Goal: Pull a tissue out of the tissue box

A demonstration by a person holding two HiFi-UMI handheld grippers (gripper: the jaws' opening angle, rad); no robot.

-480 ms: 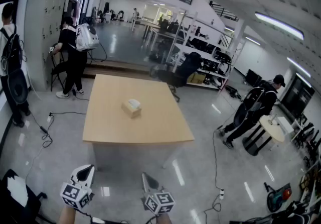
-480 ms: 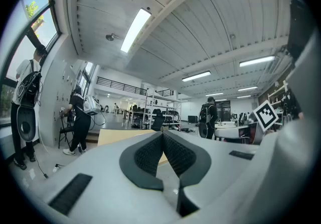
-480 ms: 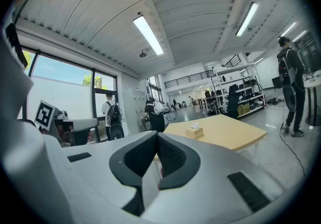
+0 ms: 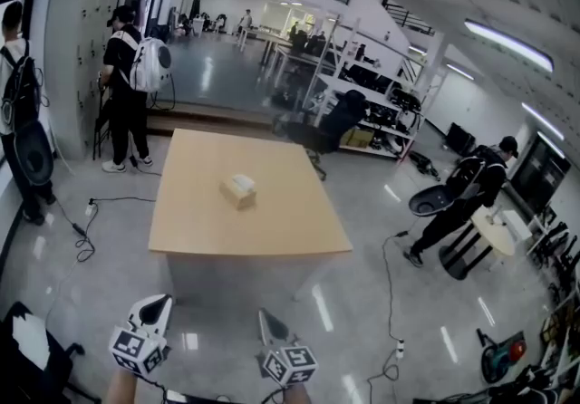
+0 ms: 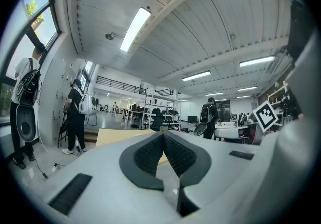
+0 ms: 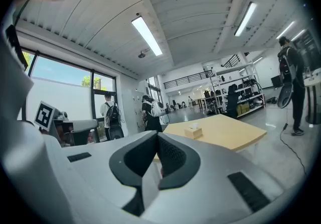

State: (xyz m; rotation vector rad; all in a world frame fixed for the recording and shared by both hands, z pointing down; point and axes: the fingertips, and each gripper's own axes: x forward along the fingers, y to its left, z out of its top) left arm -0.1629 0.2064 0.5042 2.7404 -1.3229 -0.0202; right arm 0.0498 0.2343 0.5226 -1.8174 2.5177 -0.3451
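Observation:
A tan tissue box point(image 4: 239, 191) with a white tissue sticking up from its top sits near the middle of a light wooden table point(image 4: 208, 226). The right gripper view also shows the tissue box point(image 6: 193, 131), far off on the table point(image 6: 225, 135). Both grippers hang low at the bottom of the head view, well short of the table. My left gripper point(image 4: 159, 305) is shut with nothing in it, its jaws meeting in the left gripper view point(image 5: 163, 134). My right gripper point(image 4: 265, 318) is also shut and empty point(image 6: 156, 135).
Two people stand at the lockers at far left point(image 4: 127, 85). Another person bends over by a round white table at right point(image 4: 462, 189). Cables point(image 4: 86, 230) trail on the shiny floor. Shelving racks and an office chair point(image 4: 335, 126) stand behind the table.
The grippers stay where they were. The person at right has bent further and shifted; the person with the white backpack at left has straightened up.

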